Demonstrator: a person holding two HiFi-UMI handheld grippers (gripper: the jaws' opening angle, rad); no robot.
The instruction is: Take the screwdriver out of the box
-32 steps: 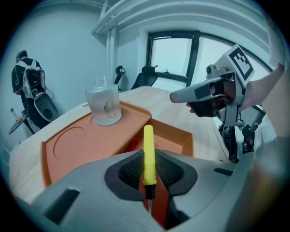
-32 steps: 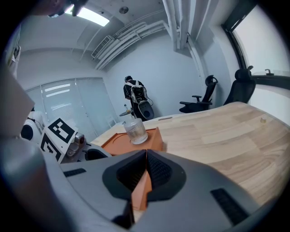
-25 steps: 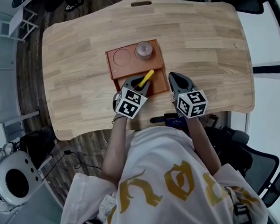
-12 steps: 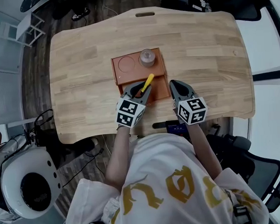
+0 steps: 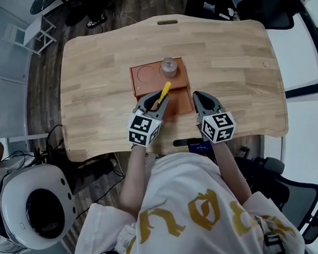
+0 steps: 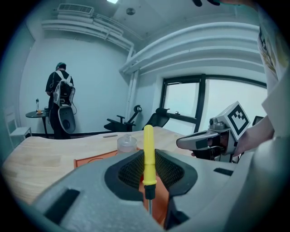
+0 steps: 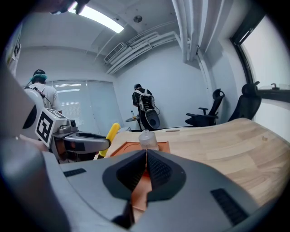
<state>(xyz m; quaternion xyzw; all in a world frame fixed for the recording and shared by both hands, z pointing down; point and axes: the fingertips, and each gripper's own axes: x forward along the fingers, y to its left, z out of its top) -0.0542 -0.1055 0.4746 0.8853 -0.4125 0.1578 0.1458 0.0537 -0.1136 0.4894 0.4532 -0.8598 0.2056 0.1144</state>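
Note:
A screwdriver with a yellow handle (image 5: 163, 89) is clamped between the pads of my left gripper (image 5: 156, 100), lifted above the near part of the orange box (image 5: 133, 82). In the left gripper view the screwdriver (image 6: 148, 154) stands upright in the jaws, its thin metal shaft pointing down toward the box (image 6: 90, 159). My right gripper (image 5: 198, 96) hovers just right of the box. In its own view the right gripper (image 7: 146, 170) has its pads pressed together with nothing between them. That view also has the screwdriver (image 7: 110, 133) at the left.
A small clear bottle (image 5: 169, 67) stands in the box's far right corner beside a round recess (image 5: 144, 73). The wooden table (image 5: 230, 55) spreads out around the box. Office chairs and a person with a backpack (image 6: 60, 102) are beyond the table.
My left gripper has risen with the screwdriver and tipped it more upright. My right gripper has risen a little beside the box.

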